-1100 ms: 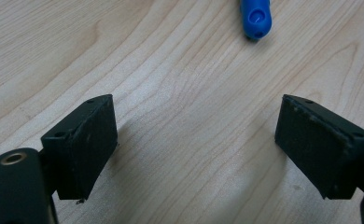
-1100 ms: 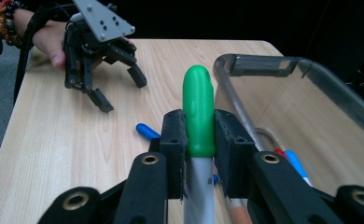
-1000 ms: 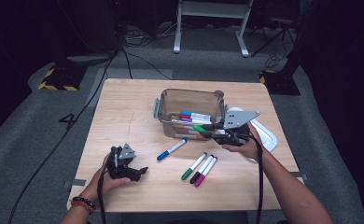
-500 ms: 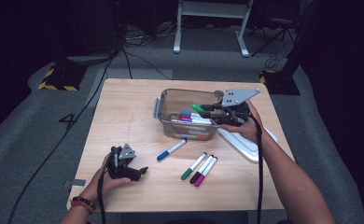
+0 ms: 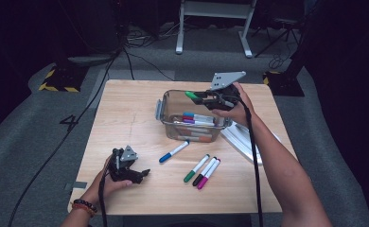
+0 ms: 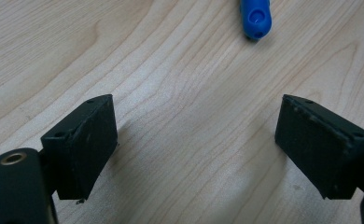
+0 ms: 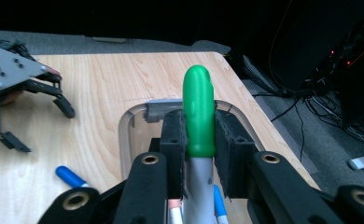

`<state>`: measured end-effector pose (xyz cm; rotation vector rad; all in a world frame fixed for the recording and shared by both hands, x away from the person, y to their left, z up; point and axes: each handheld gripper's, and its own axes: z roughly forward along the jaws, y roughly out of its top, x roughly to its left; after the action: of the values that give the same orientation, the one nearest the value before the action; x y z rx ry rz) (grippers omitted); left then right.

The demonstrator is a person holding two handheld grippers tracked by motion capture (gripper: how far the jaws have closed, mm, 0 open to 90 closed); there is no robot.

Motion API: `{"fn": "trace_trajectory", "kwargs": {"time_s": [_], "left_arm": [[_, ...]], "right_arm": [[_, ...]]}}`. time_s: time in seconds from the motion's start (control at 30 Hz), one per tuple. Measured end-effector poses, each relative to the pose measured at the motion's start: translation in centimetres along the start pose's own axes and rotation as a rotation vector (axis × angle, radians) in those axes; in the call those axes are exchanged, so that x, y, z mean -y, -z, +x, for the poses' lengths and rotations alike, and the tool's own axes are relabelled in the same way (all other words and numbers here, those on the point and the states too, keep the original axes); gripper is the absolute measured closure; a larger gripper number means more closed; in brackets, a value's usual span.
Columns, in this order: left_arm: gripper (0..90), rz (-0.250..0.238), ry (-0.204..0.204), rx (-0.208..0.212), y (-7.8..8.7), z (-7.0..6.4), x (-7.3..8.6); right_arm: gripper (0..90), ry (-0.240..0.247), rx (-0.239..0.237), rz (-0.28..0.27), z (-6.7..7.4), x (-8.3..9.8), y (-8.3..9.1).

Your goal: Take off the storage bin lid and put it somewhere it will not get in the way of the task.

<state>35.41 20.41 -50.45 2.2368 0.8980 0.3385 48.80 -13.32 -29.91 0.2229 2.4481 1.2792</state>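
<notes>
Right gripper [image 5: 202, 98] is clamped on the green marker [image 7: 199, 112] at the cap-barrel joint, above the clear bin [image 5: 163, 113]. Light, stiff, slick plastic; gripping mid-barrel would be safer, as the cap may pull off. Right gripper view shows the pads' bite; the high view shows the bin below. Left gripper [image 6: 194, 154] stands wide apart, empty, on the table [image 5: 126, 109].

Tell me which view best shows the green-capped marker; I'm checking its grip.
The right gripper view: the green-capped grey marker stands clamped between the right claw pads. The high view shows its cap small above the clear plastic box.
</notes>
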Motion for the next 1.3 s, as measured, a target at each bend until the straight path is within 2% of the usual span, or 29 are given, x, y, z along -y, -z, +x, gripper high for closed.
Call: {"fn": "trace_trajectory", "kwargs": {"time_s": [0.17, 0.33, 0.57, 0.87, 1.07, 1.13, 1.17, 1.3], "left_arm": [[13.3, 0.0, 0.0, 0.0, 0.0, 0.0, 0.0], [13.3, -0.002, 0.002, -0.001, 0.0, 0.0, 0.0], [13.4, 0.0, -0.002, -0.001, 0.0, 0.0, 0.0], [13.3, 0.0, -0.003, 0.0, 0.0, 0.0, 0.0], [13.3, 0.0, -0.003, 0.001, 0.0, 0.0, 0.0], [13.3, -0.001, 0.001, 0.002, 0.0, 0.0, 0.0], [13.3, -0.002, 0.0, 0.001, 0.0, 0.0, 0.0], [13.3, -0.001, -0.001, 0.002, 0.0, 0.0, 0.0]], "right_arm": [[74.6, -0.015, -0.003, 0.014, -0.9, 0.3, -1.4], [74.6, -0.023, -0.008, 0.074, -1.6, 1.0, -2.9], [74.6, -0.024, -0.033, 0.21, -2.3, 2.6, -5.4], [74.5, -0.013, -0.092, 0.396, -1.6, 4.7, -8.1], [74.1, -0.015, -0.151, 0.463, -1.1, 5.2, -8.9], [70.7, -0.016, -0.146, 0.472, -1.0, 5.3, -9.1], [64.6, -0.017, -0.138, 0.468, -1.1, 5.3, -9.1], [61.0, -0.042, -0.12, 0.409, -1.3, 5.2, -8.4]]}}
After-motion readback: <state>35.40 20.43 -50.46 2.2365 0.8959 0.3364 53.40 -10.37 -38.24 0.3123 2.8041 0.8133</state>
